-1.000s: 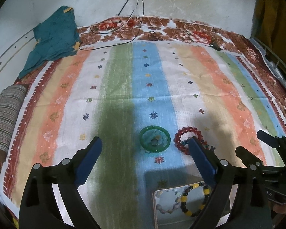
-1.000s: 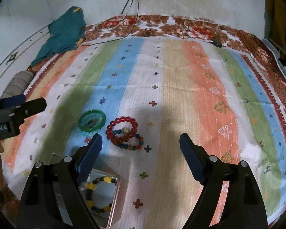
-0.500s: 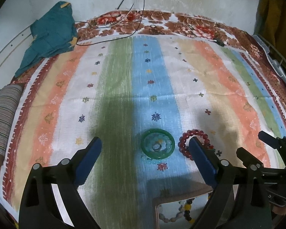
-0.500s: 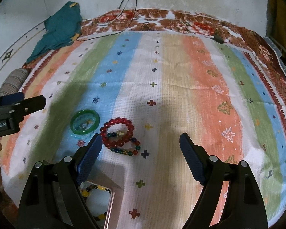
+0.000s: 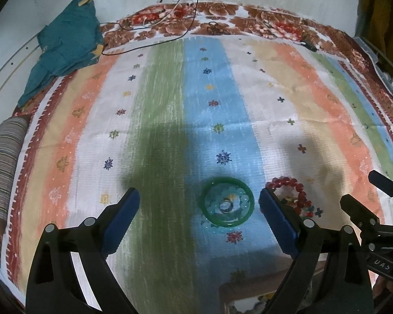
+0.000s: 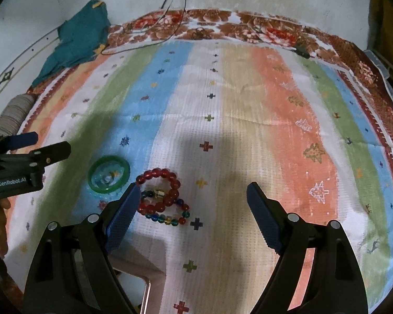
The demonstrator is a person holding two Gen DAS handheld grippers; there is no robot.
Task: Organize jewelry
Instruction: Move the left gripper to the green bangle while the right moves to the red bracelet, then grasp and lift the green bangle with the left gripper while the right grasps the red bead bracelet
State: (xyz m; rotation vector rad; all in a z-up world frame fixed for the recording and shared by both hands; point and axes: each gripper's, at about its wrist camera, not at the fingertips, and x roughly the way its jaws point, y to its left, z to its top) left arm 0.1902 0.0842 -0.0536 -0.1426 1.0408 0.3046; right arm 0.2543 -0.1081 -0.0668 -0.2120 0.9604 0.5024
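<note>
A green bangle [image 5: 227, 202] with pale beads and a ring inside lies on the striped cloth, between my left gripper's [image 5: 199, 217] open fingers and a little ahead. A red bead bracelet [image 5: 288, 183] lies right of it, over a multicoloured bead bracelet [image 6: 167, 217]. In the right wrist view the bangle [image 6: 109, 174] and red bracelet [image 6: 158, 191] sit by the left finger of my open, empty right gripper [image 6: 191, 218]. A metal tray [image 6: 144, 295] shows at the bottom edge; its contents are mostly hidden.
A teal cloth [image 5: 65, 44] lies at the far left corner. A striped roll [image 5: 2, 167] sits at the left edge. Black cables [image 5: 154, 26] run across the far floral border. A wall stands behind the bed.
Both grippers moved forward over the cloth. The tray with its bracelets slid toward the bottom edge of both views. The bangle and bracelets appear closer to the fingers.
</note>
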